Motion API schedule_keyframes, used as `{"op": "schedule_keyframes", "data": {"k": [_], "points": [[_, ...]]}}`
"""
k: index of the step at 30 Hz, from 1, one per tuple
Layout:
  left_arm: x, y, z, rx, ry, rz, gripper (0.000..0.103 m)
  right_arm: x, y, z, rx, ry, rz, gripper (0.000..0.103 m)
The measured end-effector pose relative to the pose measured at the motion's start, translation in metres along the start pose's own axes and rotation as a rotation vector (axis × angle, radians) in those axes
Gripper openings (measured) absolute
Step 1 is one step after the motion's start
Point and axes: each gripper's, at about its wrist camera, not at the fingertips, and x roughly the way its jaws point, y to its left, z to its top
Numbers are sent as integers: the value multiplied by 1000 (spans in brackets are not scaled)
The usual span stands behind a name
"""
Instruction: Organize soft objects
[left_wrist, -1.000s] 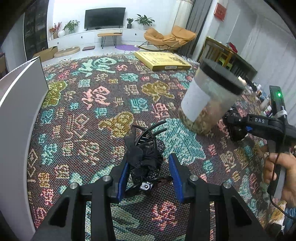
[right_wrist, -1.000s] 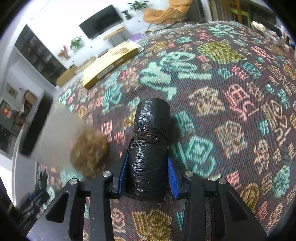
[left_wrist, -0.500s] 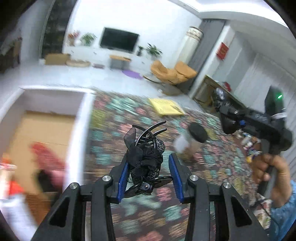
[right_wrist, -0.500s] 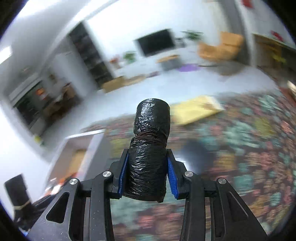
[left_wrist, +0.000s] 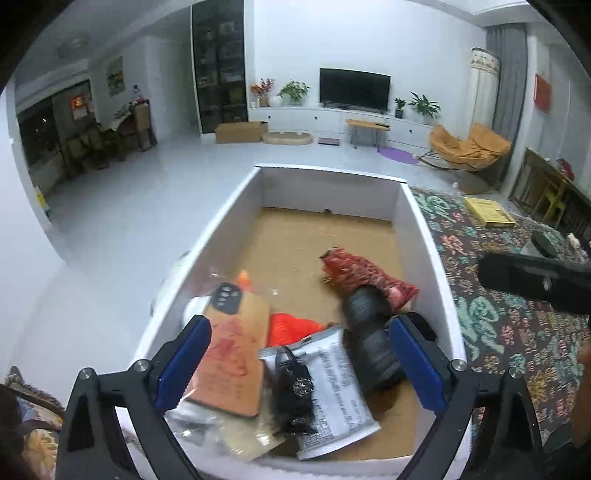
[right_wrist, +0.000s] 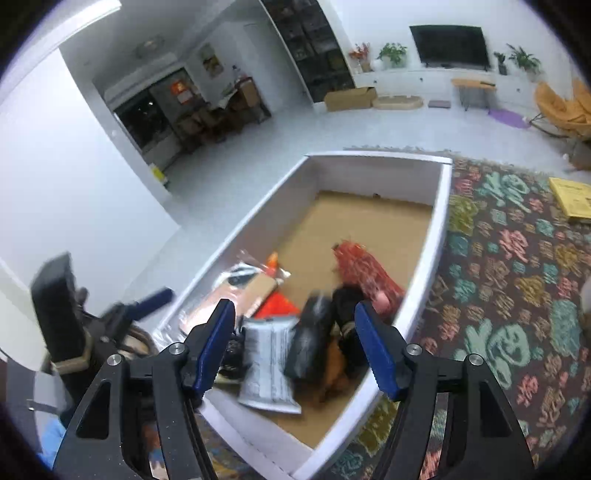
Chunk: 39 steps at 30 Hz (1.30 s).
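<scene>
Both grippers are held above the white box (left_wrist: 236, 206). The left gripper (left_wrist: 299, 360) is being opened wide, its pads clear of the black hair clip (left_wrist: 295, 391) lying in the box on a grey packet (left_wrist: 343, 384). The right gripper (right_wrist: 295, 347) is also being opened, and the black bag roll (right_wrist: 310, 339) lies below it in the box, untouched by the pads.

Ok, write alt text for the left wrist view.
The left gripper, its jaws opening with nothing clamped, hangs over a white box on a patterned rug. Inside lie a black plastic roll, a black hair clip, a grey packet and a red pouch.
</scene>
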Motion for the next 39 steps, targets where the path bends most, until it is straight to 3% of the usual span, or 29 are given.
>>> {"op": "schedule_keyframes", "data": {"k": [3, 7, 12, 17, 21, 27, 39], "points": [[-12, -11, -6, 0, -25, 46, 97, -16, 8, -13, -29, -11, -61, 71], [-30, -16, -18, -79, -45, 90, 103, -32, 26, -27, -88, -4, -153, 76], [-35, -12, -32, -165, -1, 27, 103, -35, 35, -36, -105, 50, -214, 76], [-51, -11, -32, -88, -47, 190, 103, -38, 46, -42, -107, 74, -257, 76], [-61, 2, -31, -113, -49, 236, 103, -39, 57, -45, -124, 63, -276, 76], [-70, 14, -30, -153, -42, 226, 103, -43, 74, -47, -166, 35, -309, 76], [-71, 13, -30, -139, -43, 227, 103, -42, 82, -45, -190, 23, -333, 76]]}}
